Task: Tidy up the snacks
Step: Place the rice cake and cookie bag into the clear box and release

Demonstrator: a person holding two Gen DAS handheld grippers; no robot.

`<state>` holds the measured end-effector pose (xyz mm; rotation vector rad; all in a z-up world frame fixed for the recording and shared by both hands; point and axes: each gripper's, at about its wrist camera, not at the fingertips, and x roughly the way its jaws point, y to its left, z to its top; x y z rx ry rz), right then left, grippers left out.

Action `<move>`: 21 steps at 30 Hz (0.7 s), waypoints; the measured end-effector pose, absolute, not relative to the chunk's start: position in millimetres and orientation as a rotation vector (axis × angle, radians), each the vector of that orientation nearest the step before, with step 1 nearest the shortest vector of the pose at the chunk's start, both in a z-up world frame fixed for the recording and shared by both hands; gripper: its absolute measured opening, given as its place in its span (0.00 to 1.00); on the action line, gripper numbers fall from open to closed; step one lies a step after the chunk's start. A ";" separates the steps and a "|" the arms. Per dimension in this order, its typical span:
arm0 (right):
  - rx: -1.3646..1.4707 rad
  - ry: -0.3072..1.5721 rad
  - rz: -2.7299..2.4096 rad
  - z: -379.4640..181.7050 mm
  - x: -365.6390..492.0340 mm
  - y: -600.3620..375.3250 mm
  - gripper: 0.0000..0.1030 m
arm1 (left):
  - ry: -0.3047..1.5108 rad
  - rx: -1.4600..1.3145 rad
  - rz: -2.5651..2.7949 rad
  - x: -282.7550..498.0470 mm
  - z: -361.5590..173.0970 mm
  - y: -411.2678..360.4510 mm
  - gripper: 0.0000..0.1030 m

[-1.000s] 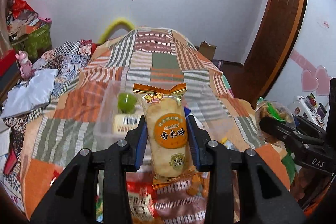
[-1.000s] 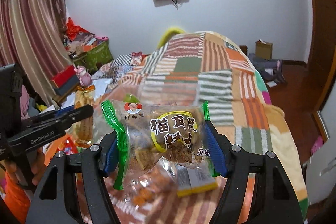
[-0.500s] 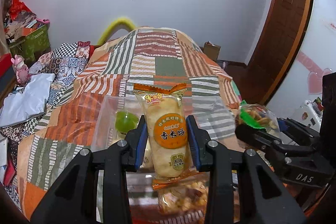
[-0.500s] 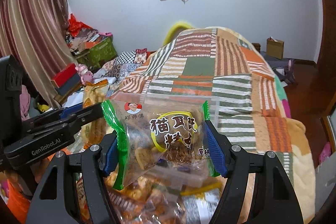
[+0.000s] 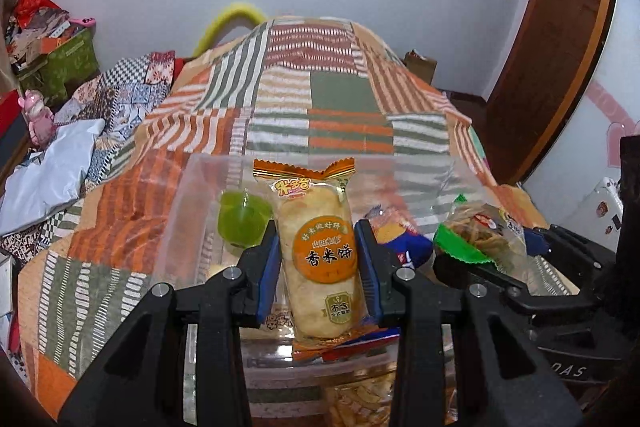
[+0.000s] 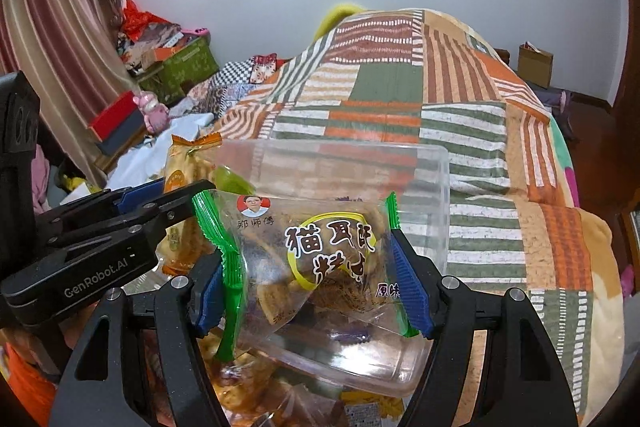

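My left gripper (image 5: 318, 263) is shut on an orange rice cracker pack (image 5: 320, 259), held upright over a clear plastic box (image 5: 192, 211) on the bed. My right gripper (image 6: 316, 283) is shut on a clear green-edged snack bag (image 6: 316, 259), held over the same box (image 6: 436, 195). In the box lie a green jelly cup (image 5: 242, 219) and a blue snack pack (image 5: 396, 235). The right gripper with its bag (image 5: 476, 231) shows at the right of the left wrist view. The left gripper with its pack (image 6: 184, 179) shows at the left of the right wrist view.
A striped patchwork quilt (image 5: 320, 99) covers the bed. More loose snack packs (image 5: 360, 399) lie in front of the box. Clothes, a pink toy (image 5: 36, 119) and boxes lie on the left. A wooden door (image 5: 560, 47) stands on the right.
Both grippers have moved forward with their packs and now stand over the clear box, closer to each other. Both stay shut on their packs.
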<state>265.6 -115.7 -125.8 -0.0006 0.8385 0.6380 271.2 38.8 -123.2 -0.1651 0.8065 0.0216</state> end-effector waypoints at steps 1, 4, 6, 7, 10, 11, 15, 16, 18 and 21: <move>-0.002 0.847 0.638 -126.6 265.6 -116.0 0.69 | 0.809 -0.164 0.022 271.0 -124.3 37.7 0.35; -0.013 0.860 0.632 -127.3 265.7 -115.1 0.69 | 0.824 -0.161 0.022 270.7 -126.2 36.7 0.38; -0.028 0.855 0.617 -125.4 264.3 -114.5 0.73 | 0.830 -0.170 0.020 269.4 -125.8 36.9 0.42; -0.031 0.851 0.614 -123.6 263.4 -115.6 0.77 | 0.828 -0.170 0.021 267.6 -124.9 36.7 0.43; -0.025 0.840 0.609 -118.4 261.0 -120.2 0.81 | 0.822 -0.173 0.027 260.5 -119.8 38.2 0.44; -0.022 0.840 0.609 -116.6 260.6 -121.6 0.81 | 0.819 -0.176 0.027 257.4 -117.8 38.8 0.44; 0.005 0.834 0.617 -107.8 254.4 -130.1 0.81 | 0.799 -0.174 0.033 241.4 -106.0 40.6 0.49; 0.006 0.829 0.617 -105.6 251.4 -132.3 0.81 | 0.793 -0.168 0.039 236.5 -103.1 40.5 0.53; 0.004 0.813 0.610 -100.1 243.8 -136.7 0.81 | 0.783 -0.159 0.047 227.4 -98.6 39.9 0.57; 0.004 0.803 0.605 -94.9 234.6 -140.9 0.81 | 0.780 -0.147 0.057 215.5 -94.8 38.8 0.63</move>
